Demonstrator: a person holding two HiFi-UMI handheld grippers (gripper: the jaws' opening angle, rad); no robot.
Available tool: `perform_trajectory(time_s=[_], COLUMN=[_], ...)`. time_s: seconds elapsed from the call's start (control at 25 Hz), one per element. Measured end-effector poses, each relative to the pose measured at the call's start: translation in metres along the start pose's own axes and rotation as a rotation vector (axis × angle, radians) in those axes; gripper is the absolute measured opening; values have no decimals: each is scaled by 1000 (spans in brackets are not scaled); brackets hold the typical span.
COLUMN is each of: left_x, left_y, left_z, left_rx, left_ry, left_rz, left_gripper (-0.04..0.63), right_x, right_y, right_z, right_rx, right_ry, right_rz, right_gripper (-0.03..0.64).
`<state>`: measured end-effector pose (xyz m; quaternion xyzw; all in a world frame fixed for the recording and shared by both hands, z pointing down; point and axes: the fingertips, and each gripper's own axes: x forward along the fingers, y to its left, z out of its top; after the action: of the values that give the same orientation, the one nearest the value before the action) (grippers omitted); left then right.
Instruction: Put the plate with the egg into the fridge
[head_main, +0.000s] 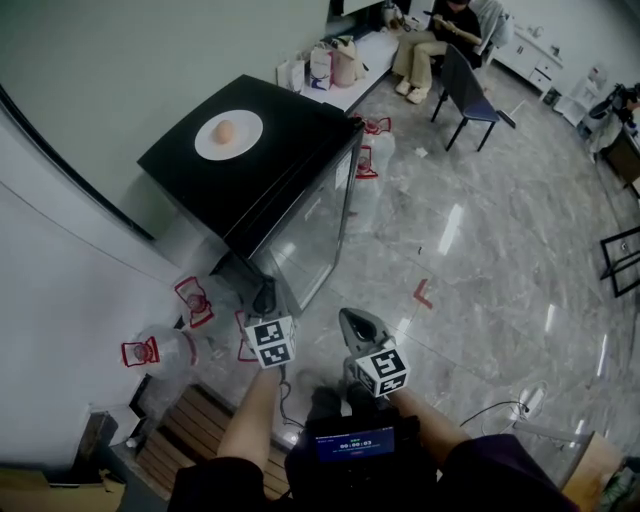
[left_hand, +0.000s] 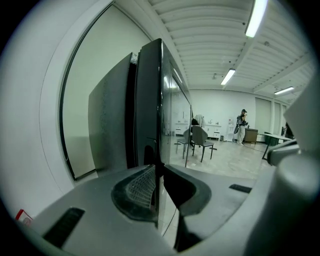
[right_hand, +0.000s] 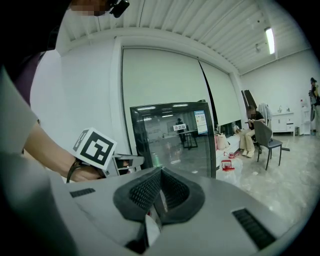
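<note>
Marble floor (head_main: 480, 230), black glass-door fridge (head_main: 290, 140) — round white plate (head_main: 246, 136) with brown egg (head_main: 225, 131) on top; left gripper (left_hand: 157, 192) jaws clamped on door edge (left_hand: 159, 110), right gripper (right_hand: 159, 192) jaws together. Door-opening step — pull wide next.

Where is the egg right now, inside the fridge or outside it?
Outside. The egg lies on the white plate, and that plate rests on top of the black fridge.
</note>
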<state>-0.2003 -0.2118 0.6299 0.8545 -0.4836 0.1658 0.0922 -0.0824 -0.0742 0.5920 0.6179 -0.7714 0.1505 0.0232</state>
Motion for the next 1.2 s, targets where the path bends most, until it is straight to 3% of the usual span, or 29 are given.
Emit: perform_trajectory(time_s=[0.12,0.32,0.56,0.84,0.96,1.2], left_x=[-14,-34,-45,-43,-43,-43], left_y=[-33,-91,-172,-257,-289,-359], left_z=[-3,-12,-16,-18,-14,-15], left_rx=[25,3,-13,-46,-69,10], left_ry=[-25,-27,-10,40,48,58], left_rz=[-14,5,21,106,58,-115], left_gripper=[37,37,37,37,37,11], right_x=[-7,-32,-85,-157,-183,-205], right_y=[-6,-23,-74,-144,-166,-192], right_z=[1,6,0,-6,-7,-6], right_rx=[-10,-25,-11,-11,-7,9], right_ry=[1,-24,-28,-31,-28,-40], right_rz=[-23,-41,-55,-50,-47,-59], right_gripper=[8,8,8,8,8,8])
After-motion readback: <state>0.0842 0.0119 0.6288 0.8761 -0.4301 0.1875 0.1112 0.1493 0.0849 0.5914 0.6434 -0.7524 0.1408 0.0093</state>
